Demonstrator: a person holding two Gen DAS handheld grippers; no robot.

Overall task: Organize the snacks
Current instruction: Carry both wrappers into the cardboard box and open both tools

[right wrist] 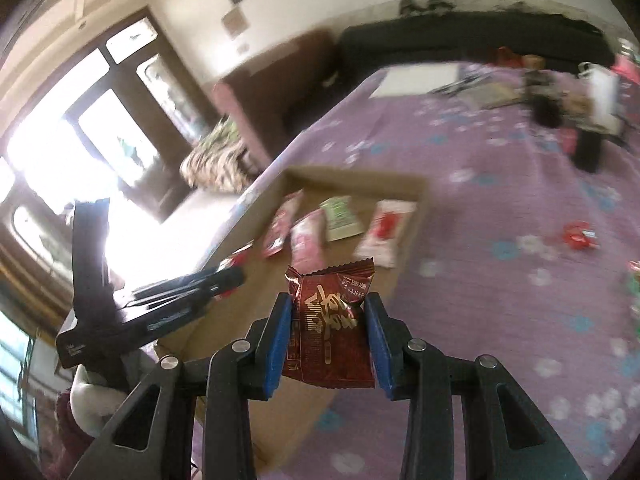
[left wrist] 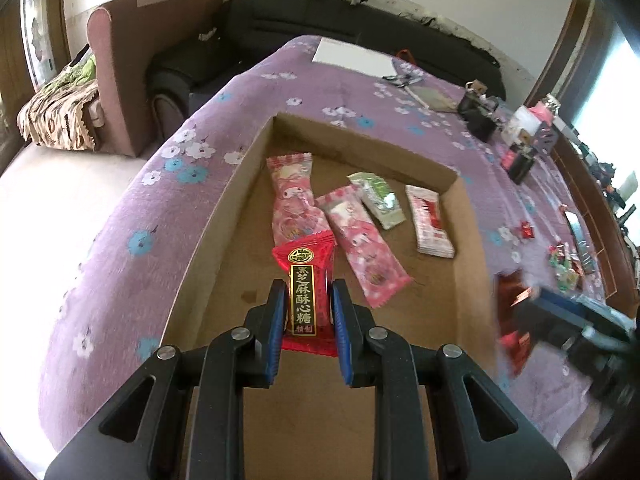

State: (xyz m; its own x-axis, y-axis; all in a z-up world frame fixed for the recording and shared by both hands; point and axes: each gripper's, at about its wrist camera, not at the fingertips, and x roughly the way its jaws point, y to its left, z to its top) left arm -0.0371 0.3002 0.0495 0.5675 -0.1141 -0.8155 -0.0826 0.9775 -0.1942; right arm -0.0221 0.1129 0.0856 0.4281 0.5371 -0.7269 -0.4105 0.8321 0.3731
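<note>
Clamped: left gripper (left wrist: 306, 296) on red sesame candy (left wrist: 303, 294), right gripper (right wrist: 327, 322) on dark-red snack packet (right wrist: 330, 324), cardboard tray (left wrist: 224, 216) ahead, presumably for sorting.

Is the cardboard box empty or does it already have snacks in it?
Not empty. The cardboard box holds two pink snack packs, a green packet and a red-and-white packet on its floor.

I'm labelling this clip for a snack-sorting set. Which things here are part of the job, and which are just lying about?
Part of the job:
- cardboard box
- red candy in left gripper
- dark red snack packet in right gripper
- pink wrapped snacks, green packet in the box
- loose red candy

Lying about:
- white paper
- armchair
- black sofa
</note>
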